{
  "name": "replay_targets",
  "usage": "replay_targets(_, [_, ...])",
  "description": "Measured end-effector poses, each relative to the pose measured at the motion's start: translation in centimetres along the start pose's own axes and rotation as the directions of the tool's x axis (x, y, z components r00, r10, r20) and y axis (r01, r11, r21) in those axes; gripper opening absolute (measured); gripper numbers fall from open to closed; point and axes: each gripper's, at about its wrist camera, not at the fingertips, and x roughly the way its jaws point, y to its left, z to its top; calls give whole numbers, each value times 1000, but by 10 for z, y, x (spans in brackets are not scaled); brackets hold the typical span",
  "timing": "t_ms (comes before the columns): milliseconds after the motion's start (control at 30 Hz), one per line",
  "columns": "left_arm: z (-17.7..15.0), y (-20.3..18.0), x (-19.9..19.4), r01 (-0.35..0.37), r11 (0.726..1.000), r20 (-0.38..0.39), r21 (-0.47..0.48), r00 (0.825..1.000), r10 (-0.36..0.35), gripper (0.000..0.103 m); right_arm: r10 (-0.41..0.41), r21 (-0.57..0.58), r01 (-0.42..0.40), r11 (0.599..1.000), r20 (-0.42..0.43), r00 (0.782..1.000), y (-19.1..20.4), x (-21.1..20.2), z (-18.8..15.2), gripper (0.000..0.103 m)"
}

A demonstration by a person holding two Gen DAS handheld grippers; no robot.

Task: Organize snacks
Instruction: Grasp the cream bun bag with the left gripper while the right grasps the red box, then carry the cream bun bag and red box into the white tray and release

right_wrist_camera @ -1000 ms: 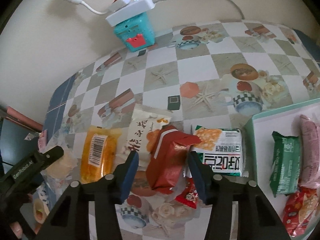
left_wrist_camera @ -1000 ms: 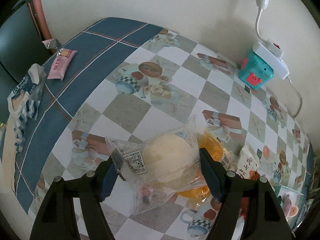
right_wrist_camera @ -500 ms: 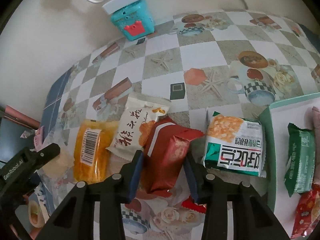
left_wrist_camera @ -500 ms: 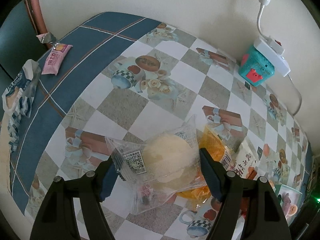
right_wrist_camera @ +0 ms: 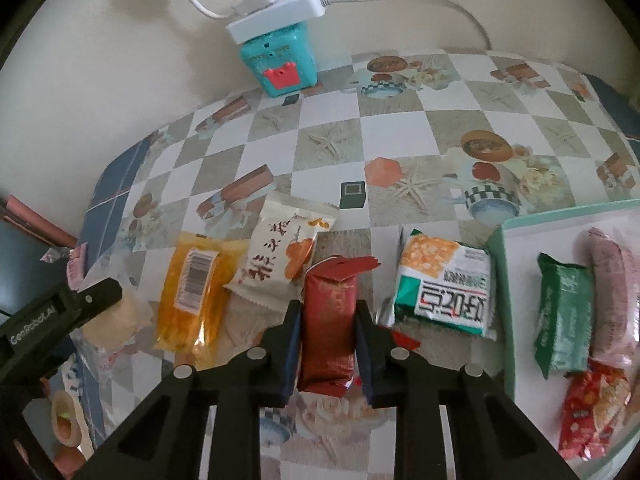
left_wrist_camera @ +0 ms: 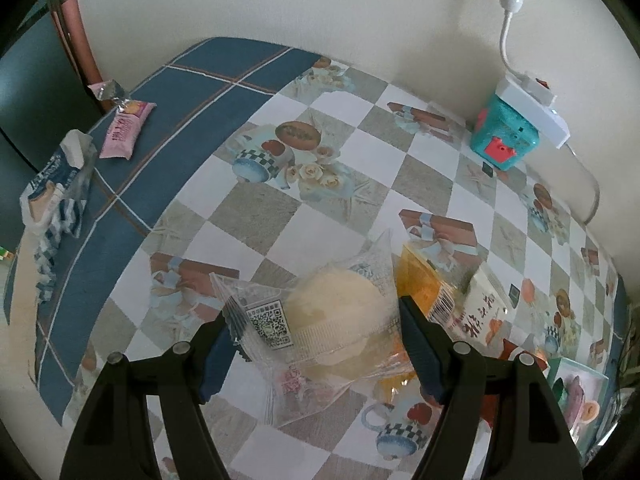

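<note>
A: Start with the biggest thing in front of you. What lies under both grippers?

B: You have the table under its checked oilcloth with blue border and printed cups and roses point(right_wrist_camera: 400, 128), set against a pale wall. At its right edge sits the shallow mint-green tray point(right_wrist_camera: 505, 292), already carrying a dark green packet point(right_wrist_camera: 562, 316), a long pale pink packet point(right_wrist_camera: 612, 296) and a red patterned packet point(right_wrist_camera: 592, 412).

A: And the far side?

B: Against the wall you see the teal plastic toy box with a red clasp point(right_wrist_camera: 280, 62), a white power strip point(right_wrist_camera: 276, 16) lying on top of it.

A: Where are the loose snacks?

B: In a row near you, left of the tray: the green-and-white packet with Korean lettering point(right_wrist_camera: 444, 284), the white packet with red characters point(right_wrist_camera: 284, 256), the orange clear-wrapped packet with a barcode point(right_wrist_camera: 194, 296). Far left on the blue border you have a small pink sachet point(left_wrist_camera: 125, 130) and a blue-and-white striped bag point(left_wrist_camera: 54, 204).

A: My right gripper?

B: Your right gripper point(right_wrist_camera: 327, 328) has just been closing, and its blue pads now pinch the dark red foil packet point(right_wrist_camera: 328, 320) from both sides, between the white and the Korean packets.

A: And the left?

B: Your left gripper point(left_wrist_camera: 316, 332) holds its fingers spread wide around the clear-wrapped pale round bun point(left_wrist_camera: 332, 316), both pads against the wrapper.
</note>
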Motion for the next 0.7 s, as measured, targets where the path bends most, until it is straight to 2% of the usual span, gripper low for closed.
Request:
replay_targets(300, [-18, -9, -33, -9, 999, 29, 43, 1000, 8, 77, 4, 12, -4, 1000, 36, 999, -7, -46, -22, 26])
replay_targets(433, [-28, -18, -45, 1, 998, 39, 67, 999, -4, 77, -19, 39, 17, 999, 39, 999, -20, -58, -36, 26])
replay_targets(700, [-53, -55, -66, 78, 986, 48, 149, 995, -86, 77, -52, 116, 42, 992, 84, 995, -56, -89, -50, 26])
